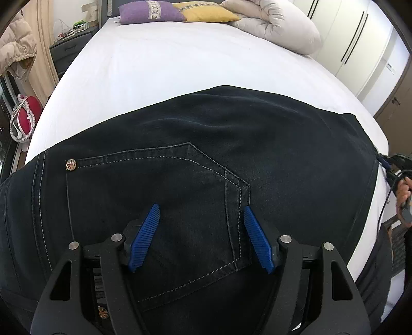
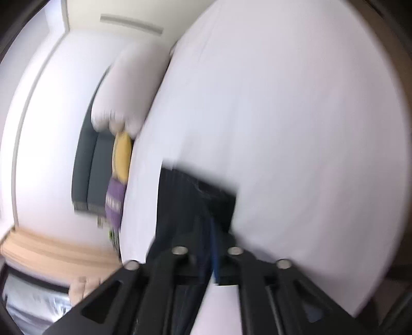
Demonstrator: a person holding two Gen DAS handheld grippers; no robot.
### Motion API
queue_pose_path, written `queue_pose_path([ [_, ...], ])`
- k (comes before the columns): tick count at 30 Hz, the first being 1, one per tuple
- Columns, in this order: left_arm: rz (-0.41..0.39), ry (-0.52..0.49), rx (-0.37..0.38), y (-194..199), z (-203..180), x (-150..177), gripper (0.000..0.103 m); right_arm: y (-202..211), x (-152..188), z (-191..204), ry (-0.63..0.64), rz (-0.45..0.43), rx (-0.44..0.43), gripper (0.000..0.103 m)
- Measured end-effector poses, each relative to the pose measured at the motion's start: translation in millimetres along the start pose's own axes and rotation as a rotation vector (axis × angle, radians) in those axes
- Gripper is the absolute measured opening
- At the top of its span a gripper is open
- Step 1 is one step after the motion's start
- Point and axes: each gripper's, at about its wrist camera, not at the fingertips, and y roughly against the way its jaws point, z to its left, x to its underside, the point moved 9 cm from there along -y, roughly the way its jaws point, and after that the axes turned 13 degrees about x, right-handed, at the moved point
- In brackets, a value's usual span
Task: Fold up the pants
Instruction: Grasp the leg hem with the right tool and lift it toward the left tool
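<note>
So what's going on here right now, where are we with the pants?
A person is folding dark pants on a white bed with two handheld grippers. The left gripper hovers open over the back pocket, its blue fingers spread and holding nothing. The right gripper looks shut on an edge of the pants at the bed's side, though that view is blurred with motion. The pants lie mostly flat across the bed.

Dark navy pants (image 1: 206,144), white bedsheet (image 1: 159,64), purple (image 1: 150,11) and yellow (image 1: 206,11) pillows.
</note>
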Motion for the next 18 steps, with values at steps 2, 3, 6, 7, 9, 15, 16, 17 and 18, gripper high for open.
queue_pose_path([
  [2,-0.006,0.000,-0.002,-1,-1,0,0.067,22,-6,-7,-0.028,-0.032,-0.013,0.058],
  [3,-0.009,0.001,-0.001,-1,1,4,0.067,30,-3,-7,-0.035,-0.049,-0.030,0.058],
  [6,-0.010,0.002,0.000,1,1,7,0.067,34,6,-11,-0.040,0.002,-0.068,0.058],
  [7,-0.010,0.002,0.000,0,1,7,0.067,29,11,-11,-0.049,0.018,-0.070,0.058],
  [9,-0.010,0.002,0.000,0,1,7,0.067,21,11,-10,-0.057,0.038,-0.083,0.058],
  [15,-0.015,0.003,0.001,4,1,11,0.067,-10,0,0,-0.092,0.079,-0.089,0.051],
  [16,-0.016,0.004,0.002,5,1,11,0.067,-14,-3,1,-0.093,0.084,-0.090,0.049],
  [17,-0.017,0.004,0.003,4,1,11,0.067,-19,-4,3,-0.083,0.092,-0.084,0.044],
  [18,-0.017,0.005,0.004,4,1,11,0.067,-20,-4,4,-0.065,0.098,-0.071,0.041],
])
